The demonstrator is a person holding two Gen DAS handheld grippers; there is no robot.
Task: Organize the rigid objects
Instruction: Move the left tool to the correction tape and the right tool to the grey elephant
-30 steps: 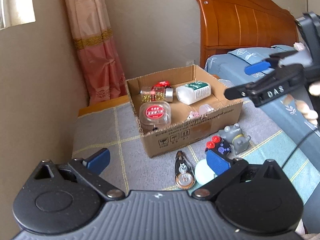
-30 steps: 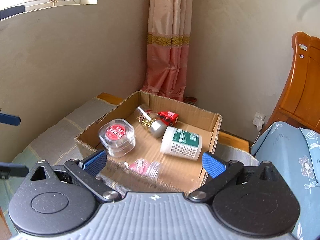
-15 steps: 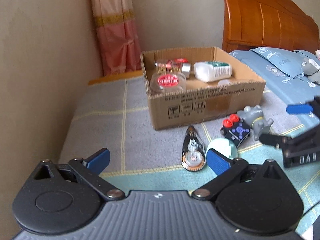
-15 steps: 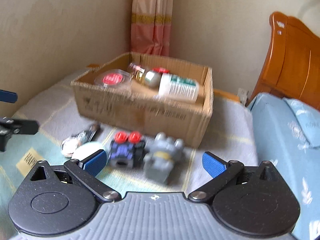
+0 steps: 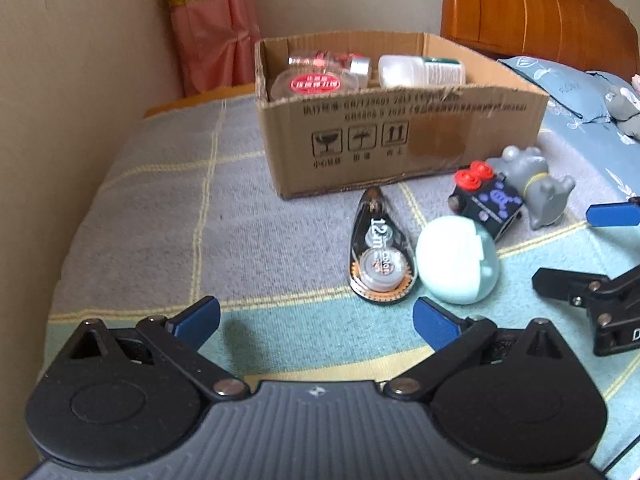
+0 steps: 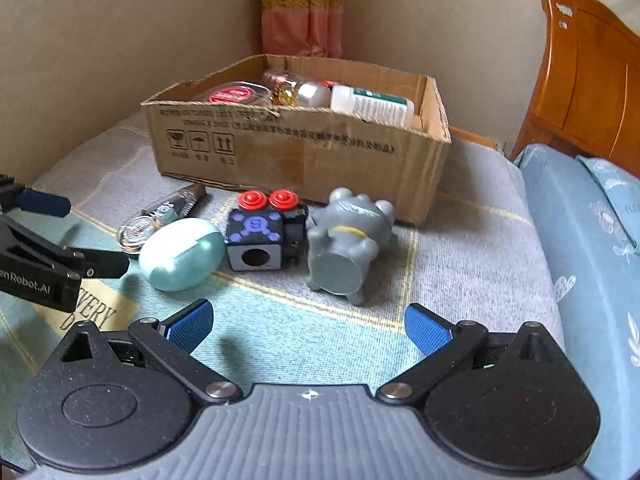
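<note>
A cardboard box (image 5: 400,148) (image 6: 304,152) stands on the blanket and holds a round clear tub with a red label (image 5: 314,82), a small jar (image 5: 352,65) and a white bottle (image 5: 422,72). In front of it lie a correction tape dispenser (image 5: 378,252) (image 6: 160,216), a mint egg-shaped case (image 5: 458,260) (image 6: 182,254), a black cube with red buttons (image 5: 486,204) (image 6: 262,236) and a grey figurine (image 5: 534,184) (image 6: 346,246). My left gripper (image 5: 316,320) is open and empty, low over the blanket before the tape. My right gripper (image 6: 308,326) is open and empty, just short of the figurine.
A beige wall runs along the left. A pink curtain (image 5: 212,24) hangs behind the box. A wooden headboard (image 5: 532,8) and blue bedding (image 6: 592,240) lie to the right. Each gripper shows in the other's view, the right one (image 5: 592,288) and the left one (image 6: 44,256).
Both grippers have dropped from above the box to low over the blanket and closed in on the loose objects. Both stay open and empty.
</note>
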